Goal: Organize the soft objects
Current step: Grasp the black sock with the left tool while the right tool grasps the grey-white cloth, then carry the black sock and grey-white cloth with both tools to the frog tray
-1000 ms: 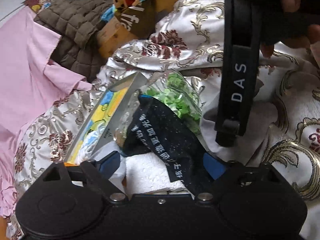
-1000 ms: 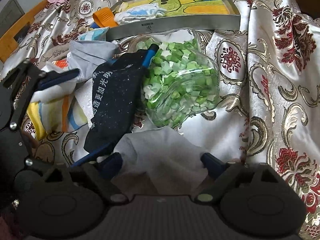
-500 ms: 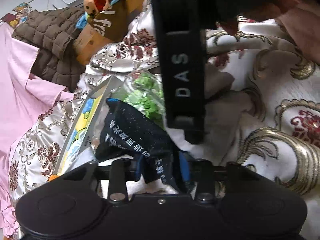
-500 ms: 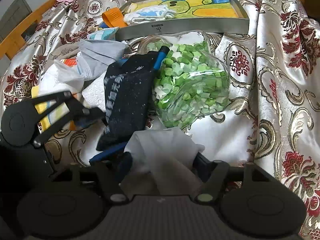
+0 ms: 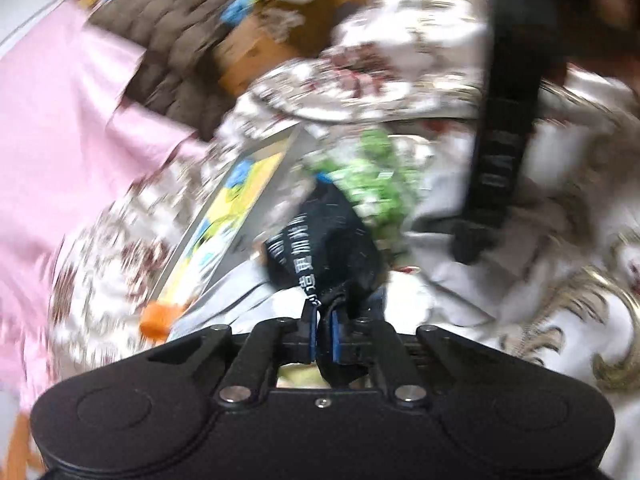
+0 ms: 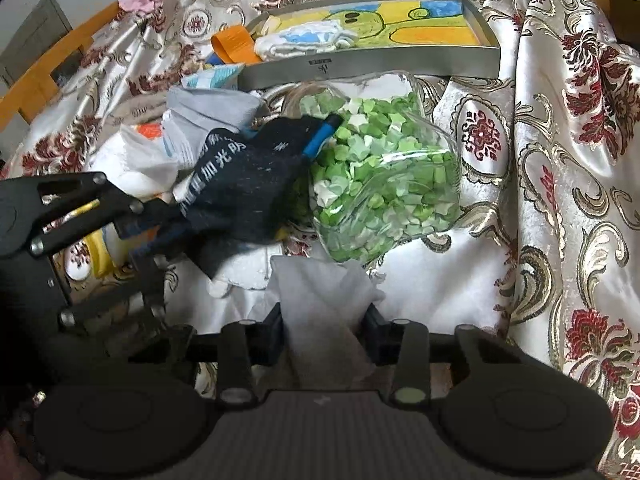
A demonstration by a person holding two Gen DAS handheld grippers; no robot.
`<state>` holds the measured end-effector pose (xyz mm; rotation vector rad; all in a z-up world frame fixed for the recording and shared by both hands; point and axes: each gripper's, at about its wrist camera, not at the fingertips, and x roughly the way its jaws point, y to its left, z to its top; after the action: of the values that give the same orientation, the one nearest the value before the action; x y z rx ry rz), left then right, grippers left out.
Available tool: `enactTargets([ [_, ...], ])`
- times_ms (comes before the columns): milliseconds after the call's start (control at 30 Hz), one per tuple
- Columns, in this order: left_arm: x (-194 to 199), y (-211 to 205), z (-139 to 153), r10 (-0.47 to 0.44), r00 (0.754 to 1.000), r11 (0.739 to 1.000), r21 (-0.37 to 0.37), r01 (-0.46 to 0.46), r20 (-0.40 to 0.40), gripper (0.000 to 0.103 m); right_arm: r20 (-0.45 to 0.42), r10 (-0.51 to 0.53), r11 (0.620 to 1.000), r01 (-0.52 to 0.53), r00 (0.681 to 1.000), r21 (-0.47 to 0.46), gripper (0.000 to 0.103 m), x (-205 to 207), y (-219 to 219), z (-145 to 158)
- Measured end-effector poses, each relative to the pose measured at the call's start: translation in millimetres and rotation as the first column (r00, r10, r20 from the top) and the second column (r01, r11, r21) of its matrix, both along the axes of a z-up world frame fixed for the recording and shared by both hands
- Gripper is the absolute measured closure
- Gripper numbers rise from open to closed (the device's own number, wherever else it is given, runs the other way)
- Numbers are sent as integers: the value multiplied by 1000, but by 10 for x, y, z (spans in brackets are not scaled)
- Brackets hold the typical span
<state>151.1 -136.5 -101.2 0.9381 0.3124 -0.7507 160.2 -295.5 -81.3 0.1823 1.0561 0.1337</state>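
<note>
Green paper stars (image 6: 376, 176) in clear bag (image 6: 440, 140)

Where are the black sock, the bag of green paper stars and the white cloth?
black sock (image 6: 248, 184), right wrist view, on its printed middle.
bag of green paper stars (image 6: 380, 180), right wrist view, on its middle.
white cloth (image 6: 320, 300), right wrist view, on the bunched part.

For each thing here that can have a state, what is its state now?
Left hand-held gripper: shut on the black cloth, jaws just closed.
Right hand-held gripper: jaws just closing, pressing the white cloth.
Bag of green paper stars: lying on its side.
Metal tray: holds a white-blue cloth.
</note>
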Motion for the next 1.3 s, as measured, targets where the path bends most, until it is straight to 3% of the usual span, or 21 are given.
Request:
enactTargets([
  [100,119,34,104,115,993,991,-66,-117,-26,99,17,-7,1000,6,1000,23,65,-5,-25,12],
  [233,252,86,230,244,969,955,-165,-248,-44,100,59,-11,998,8,998,61,74,-15,-55,45],
  [433,284,187,489,331,944,899,-302,-318,-8,101,110,-22,996,12,994,86,81,-32,-71,90],
  [567,247,241,692,353,936,862,-389,-325,2,101,180,-14,995,-4,984,98,82,-72,-57,168],
  [733,201,285,873,361,930,819,-457,-348,-61,101,255,-24,993,-5,967,115,82,-129,-60,266],
  [967,184,356,1028,353,912,744,-528,-409,-208,101,423,-82,992,35,902,118,82,-287,-100,495],
  [1200,444,327,1197,321,885,662,-588,-465,-337,101,530,-141,987,80,836,136,82,-266,-198,798],
  [1300,661,250,1265,309,865,622,-604,-498,-395,101,534,-180,979,98,826,178,82,-49,-320,878],
])
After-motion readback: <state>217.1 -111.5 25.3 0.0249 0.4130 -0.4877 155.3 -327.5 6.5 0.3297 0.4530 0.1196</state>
